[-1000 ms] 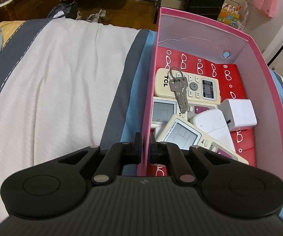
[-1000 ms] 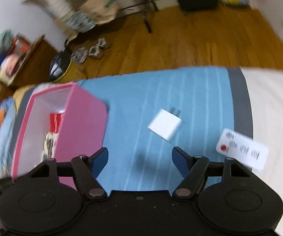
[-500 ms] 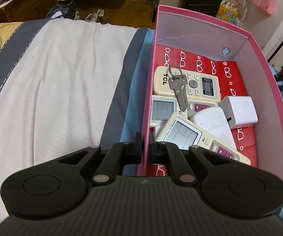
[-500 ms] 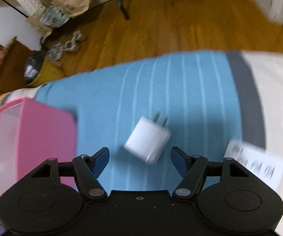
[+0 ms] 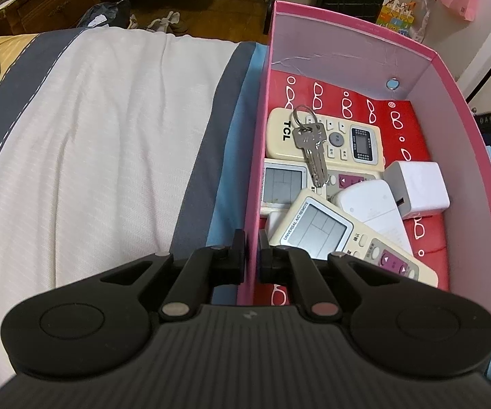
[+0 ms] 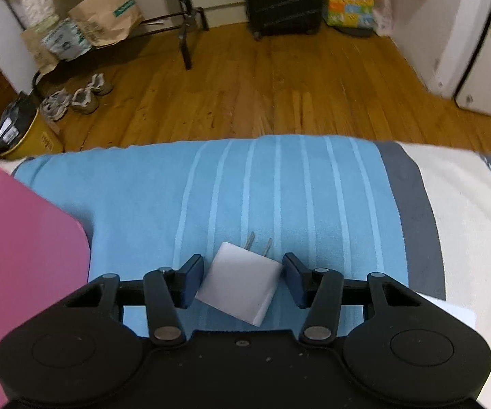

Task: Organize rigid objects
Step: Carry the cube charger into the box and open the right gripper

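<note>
Mostly done: remotes [image 5: 324,143] and keys [image 5: 308,146] sit in pink box [image 5: 354,44]; left hand-held gripper [image 5: 252,255] pinches its wall, right hand-held gripper [image 6: 243,279] closing around, not yet gripping, white charger [image 6: 240,286] lower centre.

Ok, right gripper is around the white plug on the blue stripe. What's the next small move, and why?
Probably finish closing the right gripper. Its fingers have just been closing, the white charger plug lies between them on the blue bedcover, and gaps remain at both pads. The left gripper is clamped on the pink box wall.
</note>
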The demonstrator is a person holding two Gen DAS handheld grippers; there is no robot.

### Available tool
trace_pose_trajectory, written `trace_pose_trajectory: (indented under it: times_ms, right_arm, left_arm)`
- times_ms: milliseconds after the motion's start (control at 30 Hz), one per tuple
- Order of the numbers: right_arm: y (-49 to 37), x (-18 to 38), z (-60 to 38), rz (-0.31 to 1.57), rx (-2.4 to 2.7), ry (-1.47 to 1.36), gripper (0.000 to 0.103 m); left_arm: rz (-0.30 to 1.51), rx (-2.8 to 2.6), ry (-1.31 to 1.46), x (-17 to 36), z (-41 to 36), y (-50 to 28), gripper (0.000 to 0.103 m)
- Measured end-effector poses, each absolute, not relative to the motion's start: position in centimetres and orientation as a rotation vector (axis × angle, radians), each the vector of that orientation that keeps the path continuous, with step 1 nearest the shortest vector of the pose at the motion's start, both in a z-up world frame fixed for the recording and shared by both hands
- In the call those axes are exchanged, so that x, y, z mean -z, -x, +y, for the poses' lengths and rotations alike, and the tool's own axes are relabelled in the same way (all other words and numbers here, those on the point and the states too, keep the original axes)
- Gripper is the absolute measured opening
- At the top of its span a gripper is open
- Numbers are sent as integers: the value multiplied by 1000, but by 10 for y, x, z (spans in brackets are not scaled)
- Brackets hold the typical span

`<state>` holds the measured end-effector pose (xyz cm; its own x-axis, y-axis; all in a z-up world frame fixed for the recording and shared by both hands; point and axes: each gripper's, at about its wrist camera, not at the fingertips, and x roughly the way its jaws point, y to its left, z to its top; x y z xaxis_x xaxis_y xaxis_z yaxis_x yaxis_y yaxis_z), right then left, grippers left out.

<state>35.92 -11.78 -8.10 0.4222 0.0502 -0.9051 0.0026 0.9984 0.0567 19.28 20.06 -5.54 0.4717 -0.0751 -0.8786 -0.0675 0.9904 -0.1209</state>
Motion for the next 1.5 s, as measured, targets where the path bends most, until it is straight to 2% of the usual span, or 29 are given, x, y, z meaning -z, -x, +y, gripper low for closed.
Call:
trace_pose_trajectory:
  times_ms: [167, 367, 633, 767, 967, 1100, 1267, 1500]
  right_arm:
    - [-334, 64, -108, 1047, -82, 97, 56]
    - [-305, 30, -96, 948, -158, 133, 56]
    - [-264, -35, -59, 765, -340, 200, 56]
    - [-251, -63, -33, 731, -426, 273, 56]
    - [-255, -82, 11, 791, -581, 376, 56]
    - [-265, -79, 43, 845, -709, 549, 56]
    - [-284, -53, 74, 906, -758, 755, 56]
    - [-308, -12, 98, 1025, -817, 885, 56]
  left_arm:
    - [1074, 5, 148, 56, 201, -192, 4]
    - [1077, 3, 145, 55, 200, -191, 5]
    - [1057, -1, 171, 50, 203, -188, 5]
    - [1043, 4, 178, 47, 205, -186, 5]
    - [1003, 38, 180, 35, 209, -181, 5]
    - [985, 63, 196, 33, 215, -179, 5]
    - [951, 56, 156, 27, 210, -175, 4]
    - [938, 67, 169, 26, 213, -174, 4]
